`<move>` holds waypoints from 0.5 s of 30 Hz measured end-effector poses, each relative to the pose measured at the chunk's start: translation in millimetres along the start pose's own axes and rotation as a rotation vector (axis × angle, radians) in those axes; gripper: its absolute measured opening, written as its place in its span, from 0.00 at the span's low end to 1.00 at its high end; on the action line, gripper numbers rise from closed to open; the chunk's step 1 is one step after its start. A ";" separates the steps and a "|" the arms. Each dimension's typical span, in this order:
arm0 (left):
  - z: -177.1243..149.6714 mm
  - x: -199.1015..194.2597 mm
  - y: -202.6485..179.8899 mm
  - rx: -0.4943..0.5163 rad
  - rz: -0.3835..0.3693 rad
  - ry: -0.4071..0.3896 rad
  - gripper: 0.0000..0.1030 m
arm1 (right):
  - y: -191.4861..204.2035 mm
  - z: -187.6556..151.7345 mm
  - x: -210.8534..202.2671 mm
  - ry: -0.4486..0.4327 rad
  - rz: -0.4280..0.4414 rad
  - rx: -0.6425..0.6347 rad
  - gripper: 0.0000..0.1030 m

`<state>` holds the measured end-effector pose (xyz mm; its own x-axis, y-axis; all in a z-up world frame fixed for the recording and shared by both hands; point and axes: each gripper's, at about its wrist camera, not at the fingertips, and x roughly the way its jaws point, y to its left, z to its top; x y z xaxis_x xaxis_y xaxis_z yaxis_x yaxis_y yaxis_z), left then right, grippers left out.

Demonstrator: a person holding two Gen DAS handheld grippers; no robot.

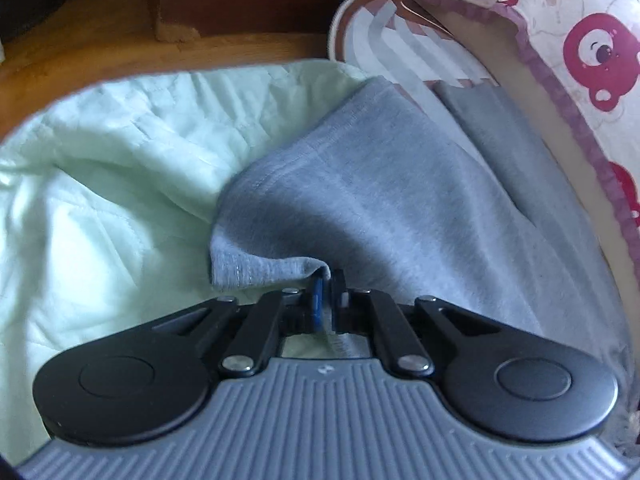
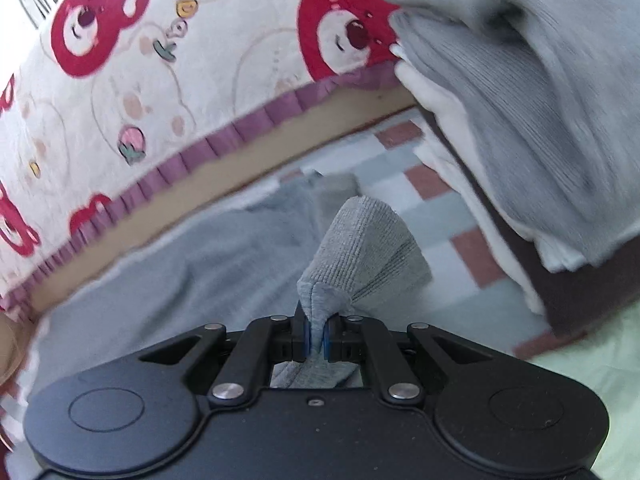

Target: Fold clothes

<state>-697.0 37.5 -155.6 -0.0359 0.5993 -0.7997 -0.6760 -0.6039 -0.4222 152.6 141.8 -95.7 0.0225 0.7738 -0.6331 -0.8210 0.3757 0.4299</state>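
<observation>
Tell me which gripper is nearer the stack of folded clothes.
Right. The right gripper, shut on the grey garment, has the stack of folded clothes just ahead to its right; the left gripper view shows no stack.

The stack of folded clothes (image 2: 520, 120) is smeared by motion blur and runs off the right edge. The bear-print quilt (image 2: 160, 80) is cut off at top and left. The grey garment (image 1: 380, 200) disappears beneath the gripper body.

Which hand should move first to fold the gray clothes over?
Probably the right. The right gripper has a ribbed corner of the gray garment pinched and raised off the bed. The left gripper pinches an edge low beside the green sheet.
</observation>
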 end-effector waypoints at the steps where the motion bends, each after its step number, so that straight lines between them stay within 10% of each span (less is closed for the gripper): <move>1: -3.5 5.9 3.0 -0.034 -0.013 0.016 0.16 | 5.7 3.5 1.0 0.000 -0.001 -0.003 0.07; 7: -20.7 24.4 15.8 -0.162 -0.057 0.059 0.48 | 23.7 11.8 4.5 0.016 -0.037 -0.005 0.07; 9: -19.2 25.6 14.6 -0.151 -0.093 0.026 0.36 | 22.3 10.9 3.1 0.013 -0.039 0.007 0.07; 10: -18.3 25.5 13.3 -0.139 -0.113 0.011 0.01 | 20.3 9.8 2.4 0.012 -0.041 0.017 0.07; 15: -5.0 -0.2 -28.0 0.155 -0.013 -0.140 0.02 | 8.6 4.0 -0.1 0.006 -0.047 0.049 0.06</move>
<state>-674.4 51.6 -145.8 -0.1214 0.6800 -0.7231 -0.7818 -0.5143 -0.3525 147.9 146.9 -89.4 0.0567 0.7518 -0.6570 -0.7899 0.4362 0.4310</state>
